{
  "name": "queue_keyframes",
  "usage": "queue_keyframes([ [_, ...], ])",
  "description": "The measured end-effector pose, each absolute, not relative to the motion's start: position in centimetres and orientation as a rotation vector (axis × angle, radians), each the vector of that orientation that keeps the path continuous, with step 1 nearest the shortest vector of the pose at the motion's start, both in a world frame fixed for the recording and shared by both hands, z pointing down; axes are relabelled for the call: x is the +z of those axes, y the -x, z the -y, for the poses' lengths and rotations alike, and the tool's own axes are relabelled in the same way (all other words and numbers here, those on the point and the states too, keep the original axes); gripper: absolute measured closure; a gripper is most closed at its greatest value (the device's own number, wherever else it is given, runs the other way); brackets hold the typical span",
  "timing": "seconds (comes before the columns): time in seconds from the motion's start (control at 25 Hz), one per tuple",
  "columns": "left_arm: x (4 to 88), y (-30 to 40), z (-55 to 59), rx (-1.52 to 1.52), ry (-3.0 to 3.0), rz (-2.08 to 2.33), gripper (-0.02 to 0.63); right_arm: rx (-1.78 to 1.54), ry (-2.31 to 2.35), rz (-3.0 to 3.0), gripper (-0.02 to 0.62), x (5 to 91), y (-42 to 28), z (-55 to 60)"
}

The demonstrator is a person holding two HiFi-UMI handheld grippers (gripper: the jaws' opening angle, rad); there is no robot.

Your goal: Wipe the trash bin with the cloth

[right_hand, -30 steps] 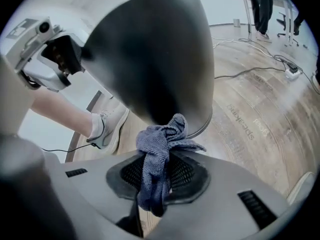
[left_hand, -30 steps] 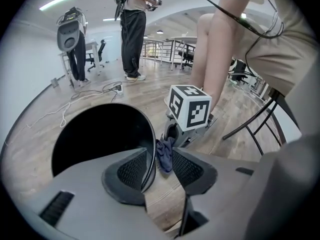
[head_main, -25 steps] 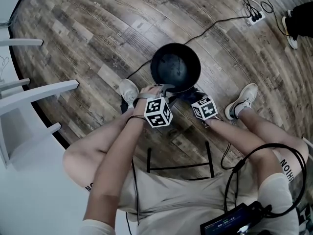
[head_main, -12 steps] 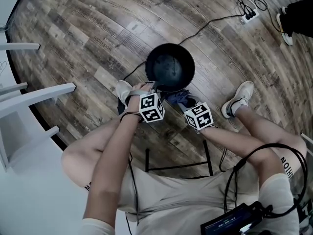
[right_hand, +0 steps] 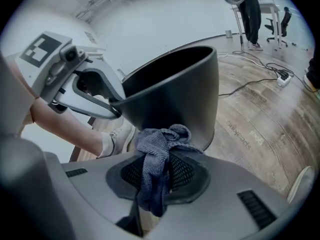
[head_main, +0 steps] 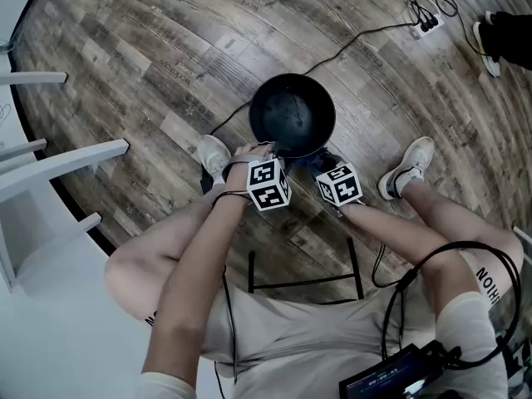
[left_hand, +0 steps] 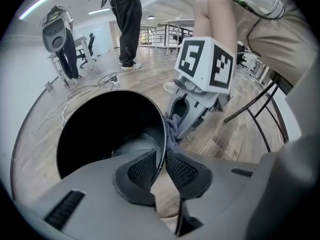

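Your left gripper (left_hand: 160,159), jaws just closed, pinches the black trash bin (left_hand: 100,129) rim. Your right gripper (right_hand: 161,160) clamps the grey-blue cloth (right_hand: 151,184) against its outer wall

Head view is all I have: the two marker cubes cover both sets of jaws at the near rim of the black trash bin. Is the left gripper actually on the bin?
Observer: Yes. The left gripper straddles the rim of the trash bin, one pad inside and one outside. Its jaws have just been closing and now pinch the wall.
Operator: And the right gripper, is it empty?
Observer: No. The right gripper is shut on a bunched blue-grey cloth, held at the bin's outer wall below the rim.
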State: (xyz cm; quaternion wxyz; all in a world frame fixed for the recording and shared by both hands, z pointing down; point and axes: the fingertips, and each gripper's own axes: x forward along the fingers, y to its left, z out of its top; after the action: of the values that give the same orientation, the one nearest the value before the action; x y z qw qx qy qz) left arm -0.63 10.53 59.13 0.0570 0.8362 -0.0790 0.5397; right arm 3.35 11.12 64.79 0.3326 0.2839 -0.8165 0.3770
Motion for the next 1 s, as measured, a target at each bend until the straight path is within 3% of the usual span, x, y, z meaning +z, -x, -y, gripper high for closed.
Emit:
queue_keyframes([
  [1.0,59.2,-1.5,-10.2,1.571,-2.383,0.349,0.545,0.825,-0.66,1.921,0.518,78.7,-5.0,-10.2],
])
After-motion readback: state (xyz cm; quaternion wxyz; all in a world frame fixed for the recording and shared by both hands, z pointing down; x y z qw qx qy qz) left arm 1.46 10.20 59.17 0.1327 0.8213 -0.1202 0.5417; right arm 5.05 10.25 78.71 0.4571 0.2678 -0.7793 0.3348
